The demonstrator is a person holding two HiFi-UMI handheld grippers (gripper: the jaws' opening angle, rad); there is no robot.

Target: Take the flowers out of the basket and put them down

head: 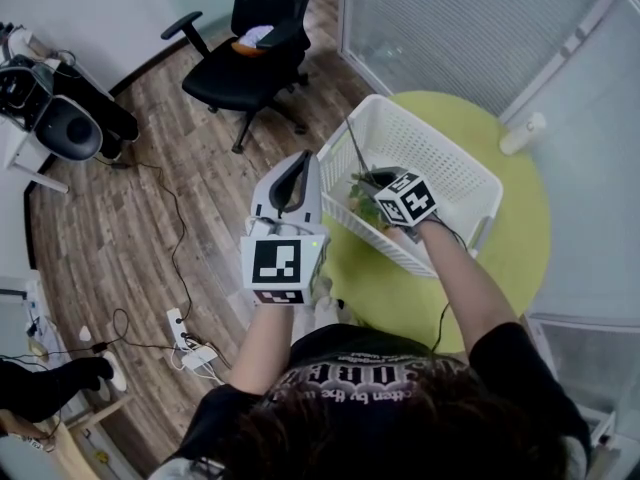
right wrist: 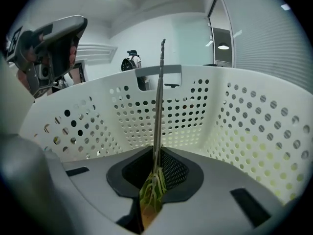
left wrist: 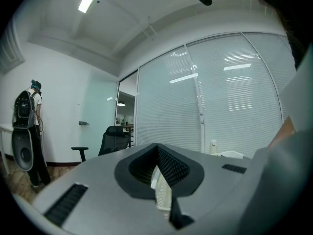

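A white perforated basket (head: 439, 139) stands on a round yellow-green table (head: 510, 248). My right gripper (head: 378, 194) reaches down inside it, below its marker cube. In the right gripper view the right gripper (right wrist: 157, 153) is shut on a thin flower stem (right wrist: 159, 106), which rises straight past the basket wall (right wrist: 244, 116); a green-yellow leaf (right wrist: 151, 195) lies between the pads. In the head view the stem (head: 357, 148) slants up over green leaves (head: 365, 203). My left gripper (head: 297, 163) hovers just left of the basket, shut and holding nothing; its closed tips (left wrist: 157, 148) point level at a glass partition.
A black office chair (head: 255, 48) stands on the wood floor beyond the basket. Cables and a power strip (head: 185, 343) lie on the floor at the left, near black equipment (head: 60, 118). A small white object (head: 522, 133) stands at the table's far edge by the glass wall.
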